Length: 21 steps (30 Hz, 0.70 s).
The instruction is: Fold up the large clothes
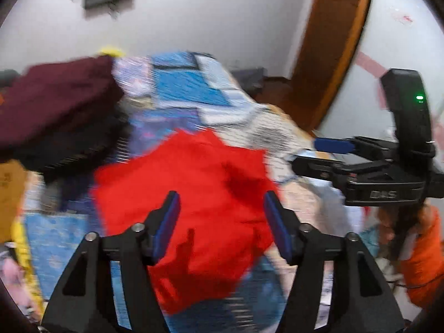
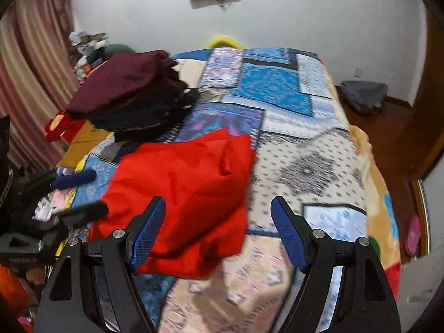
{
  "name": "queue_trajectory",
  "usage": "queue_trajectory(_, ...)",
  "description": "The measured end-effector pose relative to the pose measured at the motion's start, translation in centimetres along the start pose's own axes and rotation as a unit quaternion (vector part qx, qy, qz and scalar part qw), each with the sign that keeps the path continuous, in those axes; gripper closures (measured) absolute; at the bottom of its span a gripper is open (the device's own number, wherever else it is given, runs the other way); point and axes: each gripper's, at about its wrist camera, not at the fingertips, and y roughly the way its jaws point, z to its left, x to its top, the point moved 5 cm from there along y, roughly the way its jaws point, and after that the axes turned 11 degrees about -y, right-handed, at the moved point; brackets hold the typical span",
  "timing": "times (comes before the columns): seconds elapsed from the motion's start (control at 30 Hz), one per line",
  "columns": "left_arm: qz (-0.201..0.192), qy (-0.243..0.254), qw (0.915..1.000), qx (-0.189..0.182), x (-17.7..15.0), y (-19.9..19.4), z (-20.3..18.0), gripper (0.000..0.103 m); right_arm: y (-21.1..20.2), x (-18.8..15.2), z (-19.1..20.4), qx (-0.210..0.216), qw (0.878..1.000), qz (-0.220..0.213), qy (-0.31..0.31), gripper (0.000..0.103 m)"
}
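Observation:
A red garment [image 1: 191, 194] lies folded in a rough bundle on the patterned bedspread [image 1: 183, 88]; it also shows in the right wrist view [image 2: 183, 191]. My left gripper [image 1: 220, 211] is open and empty, held above the garment. My right gripper [image 2: 217, 222] is open and empty, above the garment's right edge. The right gripper also shows side-on in the left wrist view [image 1: 313, 155], to the right of the garment. The left gripper shows at the left of the right wrist view [image 2: 83, 194], open.
A pile of folded dark clothes topped by a maroon one [image 2: 125, 83] sits at the bed's far left. A brown door frame [image 1: 333, 41] and wooden floor lie to the right, with a grey bundle [image 2: 363, 94] on the floor. Curtains [image 2: 25, 69] hang at the left.

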Motion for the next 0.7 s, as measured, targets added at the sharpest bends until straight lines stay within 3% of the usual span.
queue_trajectory(0.07,-0.007,-0.006,0.9993,0.036,0.1,-0.2,2.0,0.038,0.9,0.4,1.2,0.005,1.000,0.004,-0.009,0.028)
queue_trajectory(0.17,0.005,-0.032,0.9976,0.060,-0.4,0.5,4.9,0.037,2.5,0.8,2.8,0.011,1.000,0.012,-0.021,0.028)
queue_trajectory(0.33,0.055,-0.075,0.9917,0.089,-3.3,3.1,8.4,0.036,5.4,0.3,4.0,0.007,0.998,0.043,-0.035,0.028)
queue_trajectory(0.4,0.074,-0.080,0.9899,0.091,-4.8,4.3,8.9,0.035,6.3,-0.3,3.5,-0.005,0.998,0.056,-0.037,0.028)
queue_trajectory(0.57,0.062,-0.091,0.9893,0.096,-6.1,4.6,9.4,0.026,6.5,-2.2,-0.2,-0.063,0.995,0.077,-0.020,0.028)
queue_trajectory(0.7,0.056,-0.080,0.9906,0.096,-6.8,4.4,9.0,0.024,5.5,-4.5,-3.0,-0.041,0.995,0.091,0.027,0.026)
